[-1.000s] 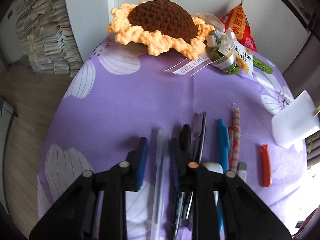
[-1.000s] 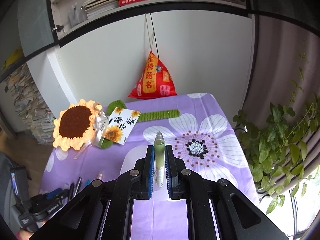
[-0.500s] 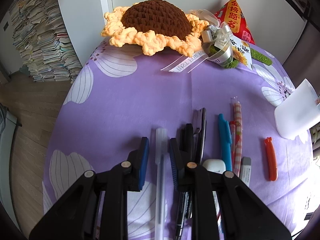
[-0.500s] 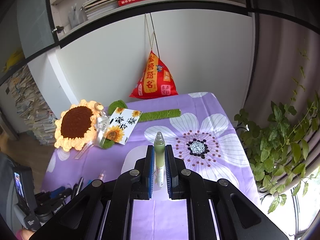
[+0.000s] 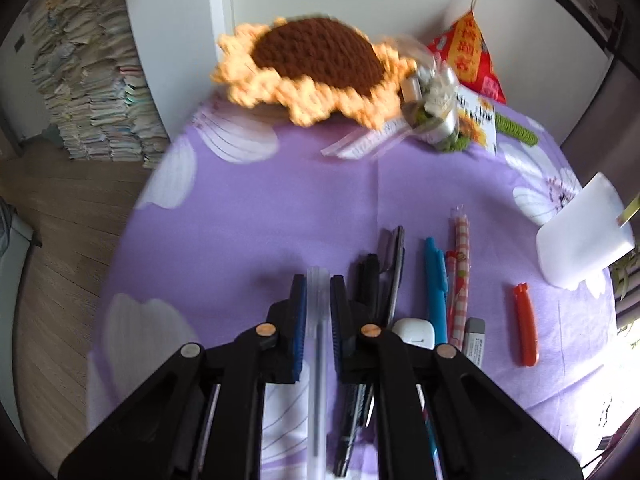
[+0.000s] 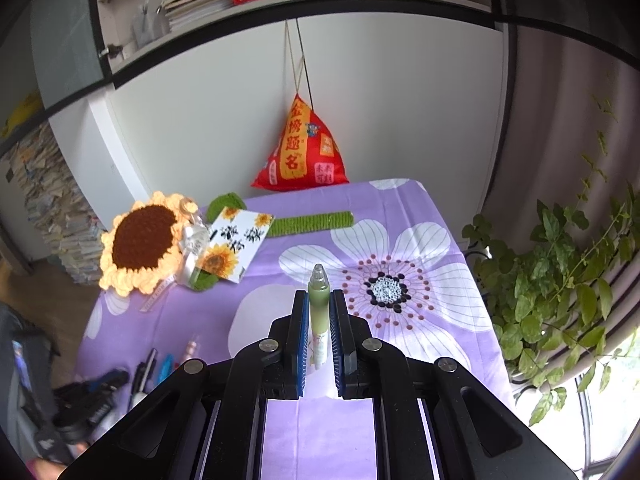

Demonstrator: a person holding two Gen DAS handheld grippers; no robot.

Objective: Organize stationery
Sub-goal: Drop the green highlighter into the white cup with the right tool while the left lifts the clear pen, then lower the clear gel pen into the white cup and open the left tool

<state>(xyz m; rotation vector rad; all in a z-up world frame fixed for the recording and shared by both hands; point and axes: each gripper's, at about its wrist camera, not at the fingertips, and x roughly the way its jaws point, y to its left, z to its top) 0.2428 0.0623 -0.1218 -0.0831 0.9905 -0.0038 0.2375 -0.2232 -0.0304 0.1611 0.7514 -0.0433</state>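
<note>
My left gripper [image 5: 318, 280] is shut on a clear white pen [image 5: 318, 320] that runs between the blue pads. To its right on the purple cloth lie black pens [image 5: 372, 276], a blue pen [image 5: 436, 276], a checked pink pen [image 5: 461, 256], a white eraser [image 5: 414, 332], a grey eraser [image 5: 475, 338] and an orange clip [image 5: 526, 328]. My right gripper [image 6: 319, 296] is shut on a green pen [image 6: 319, 304] held above a white container [image 6: 256, 320]. The container also shows at the right in the left wrist view [image 5: 584, 236].
A crocheted sunflower [image 6: 140, 244], a sunflower card [image 6: 236, 244], a green crochet strip [image 6: 312, 222] and a red pouch [image 6: 302, 152] sit at the back of the table. A leafy plant [image 6: 560, 272] stands right of the table. Paper stacks [image 5: 92, 92] stand on the floor at left.
My left gripper has closed onto the clear white pen, which lay between its open jaws before. The right gripper holds the green pen much as before.
</note>
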